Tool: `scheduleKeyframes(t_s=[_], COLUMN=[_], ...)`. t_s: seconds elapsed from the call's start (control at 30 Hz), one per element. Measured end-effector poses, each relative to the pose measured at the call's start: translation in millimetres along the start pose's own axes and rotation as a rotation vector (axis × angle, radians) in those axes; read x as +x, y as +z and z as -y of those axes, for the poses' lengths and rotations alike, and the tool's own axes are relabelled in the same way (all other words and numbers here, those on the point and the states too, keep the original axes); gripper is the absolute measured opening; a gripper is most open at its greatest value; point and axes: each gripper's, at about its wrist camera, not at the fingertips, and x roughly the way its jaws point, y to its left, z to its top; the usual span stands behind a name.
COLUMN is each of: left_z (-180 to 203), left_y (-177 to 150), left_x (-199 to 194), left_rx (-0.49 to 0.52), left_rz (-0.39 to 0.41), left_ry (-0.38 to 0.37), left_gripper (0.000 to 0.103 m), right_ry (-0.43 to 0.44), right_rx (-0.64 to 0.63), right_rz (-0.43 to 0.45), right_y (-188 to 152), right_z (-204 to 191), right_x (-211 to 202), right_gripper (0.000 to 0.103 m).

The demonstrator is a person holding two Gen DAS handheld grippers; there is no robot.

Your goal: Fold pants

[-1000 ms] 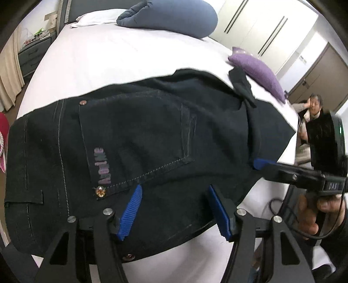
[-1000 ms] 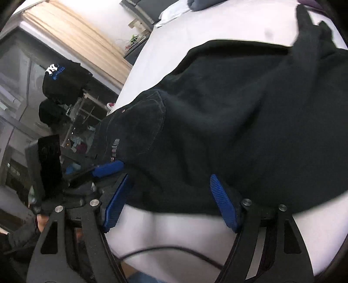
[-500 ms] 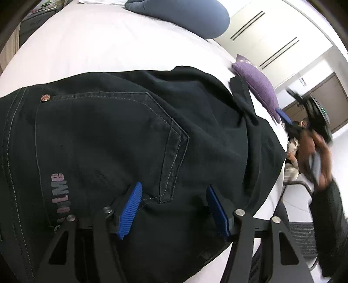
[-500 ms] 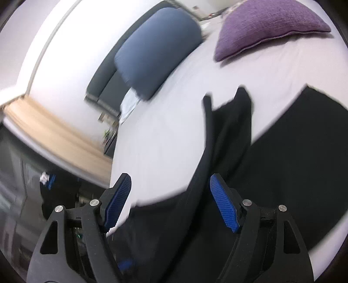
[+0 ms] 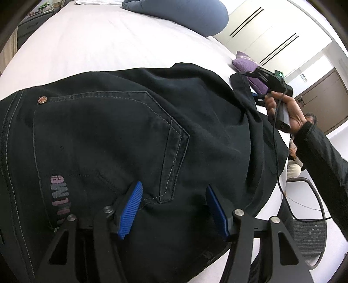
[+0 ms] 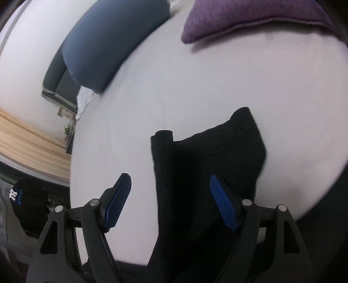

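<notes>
Left wrist view: black jeans (image 5: 134, 135) lie on the white bed (image 5: 97, 43); left gripper (image 5: 174, 206) gapes over their back pocket, gripping nothing. Right gripper (image 6: 169, 202), jaws just narrowed, straddles the leg hems, empty.

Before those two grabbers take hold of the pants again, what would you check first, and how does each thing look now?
1. Left gripper open over the pants, near the back pocket: ok.
2. Right gripper open above the leg ends; its jaws have just been closing, pads not on cloth: ok.
3. Leg ends lined up: not ok, one sticks out past the other.
4. Purple cushion apart from the legs: ok.
5. Pants flat, no creases: cannot tell.
</notes>
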Motion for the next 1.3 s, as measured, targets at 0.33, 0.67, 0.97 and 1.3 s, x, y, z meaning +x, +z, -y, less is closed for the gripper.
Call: scheduleKeyframes(t_s=[0.33,0.67,0.97,1.3], left_z=[5,7,2,-3], left_y=[1,2,7,13], left_x=[2,3,2,-1], left_rx=[0.008,-0.004,-0.042,-0.084], left_rz=[-0.003,-0.003,-0.015,-0.04], left_ry=[0.009,0.016,0.001,-0.012], left_gripper=[0.062,0.062,0.063,0.063], right_ry=[0.095,0.291,0.27,0.302], right_rx=[-0.003,0.228,0.613,0.648], right_rz=[0.125,0.396,0.435,0.442], right_y=[0,-40,-128,-147], right_z=[12,119,254,222], right_x=[-49,-187,-177,-199], right_gripper=[0.002,0.002,0.002,0.002])
